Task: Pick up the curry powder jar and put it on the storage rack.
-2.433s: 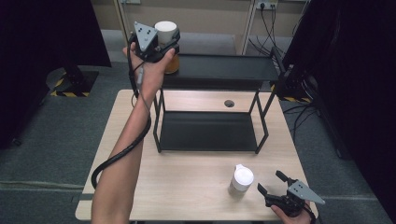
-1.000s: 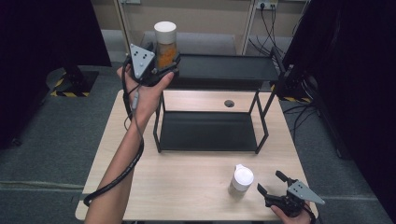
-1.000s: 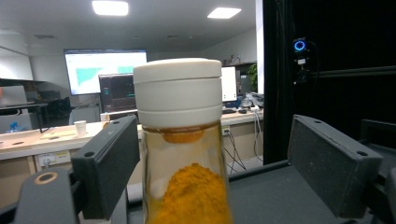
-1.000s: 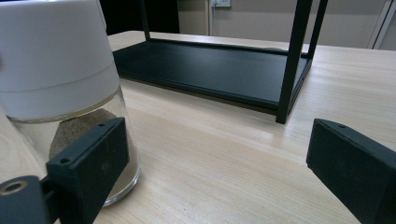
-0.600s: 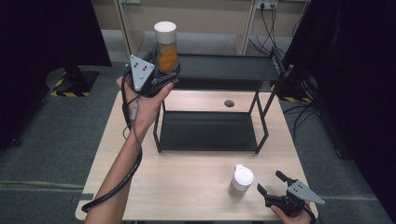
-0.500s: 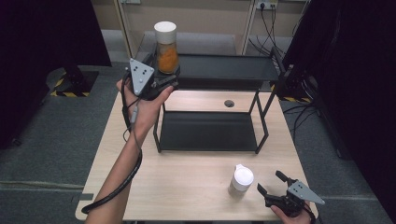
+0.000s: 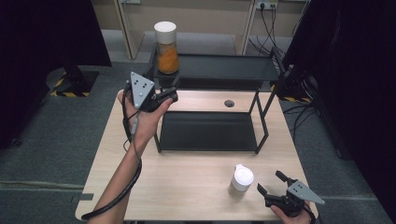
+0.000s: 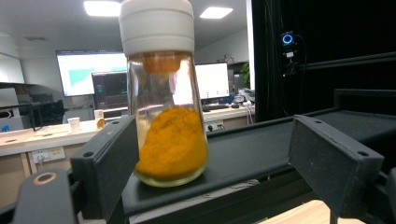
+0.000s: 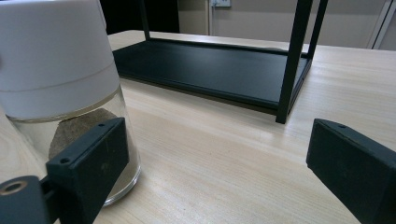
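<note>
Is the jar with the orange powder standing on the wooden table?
No, the jar stands on the top of the black shelf, above the table.

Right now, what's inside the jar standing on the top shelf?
The jar holds orange-yellow powder heaped in its lower half; the glass above is empty. Its white cap hides the neck's inside.

In the right gripper view, the top of the white-capped jar (image 9: 56,93) is cut off by the upper edge, and its brownish contents are partly hidden behind the near jaw. In the high view, the right hand (image 7: 292,215) is cut off by the lower edge.
</note>
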A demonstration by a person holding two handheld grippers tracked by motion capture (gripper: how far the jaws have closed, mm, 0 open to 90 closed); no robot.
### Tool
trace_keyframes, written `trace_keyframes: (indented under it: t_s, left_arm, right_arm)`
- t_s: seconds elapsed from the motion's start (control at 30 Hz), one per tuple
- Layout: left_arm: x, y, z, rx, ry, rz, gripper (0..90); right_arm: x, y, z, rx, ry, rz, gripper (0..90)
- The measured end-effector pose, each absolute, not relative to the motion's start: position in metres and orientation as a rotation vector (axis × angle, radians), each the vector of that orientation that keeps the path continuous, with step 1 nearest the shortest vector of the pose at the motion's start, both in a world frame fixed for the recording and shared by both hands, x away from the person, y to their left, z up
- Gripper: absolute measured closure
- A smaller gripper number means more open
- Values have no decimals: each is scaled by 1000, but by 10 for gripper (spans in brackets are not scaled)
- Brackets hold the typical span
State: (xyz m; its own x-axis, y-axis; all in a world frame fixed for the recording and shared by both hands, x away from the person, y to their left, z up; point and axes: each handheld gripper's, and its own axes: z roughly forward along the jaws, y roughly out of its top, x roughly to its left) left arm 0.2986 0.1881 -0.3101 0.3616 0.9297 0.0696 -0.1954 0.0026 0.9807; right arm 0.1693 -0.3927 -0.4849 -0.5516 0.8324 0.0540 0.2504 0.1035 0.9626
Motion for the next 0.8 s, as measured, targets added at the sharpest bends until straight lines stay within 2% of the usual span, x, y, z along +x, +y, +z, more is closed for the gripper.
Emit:
trace_keyframes:
  t_s: [0.8]
  left_arm:
    - [270,189,-368,1282,791,989,163]
  right_arm:
    - [169,-393,-486,1047,1867,1467,62]
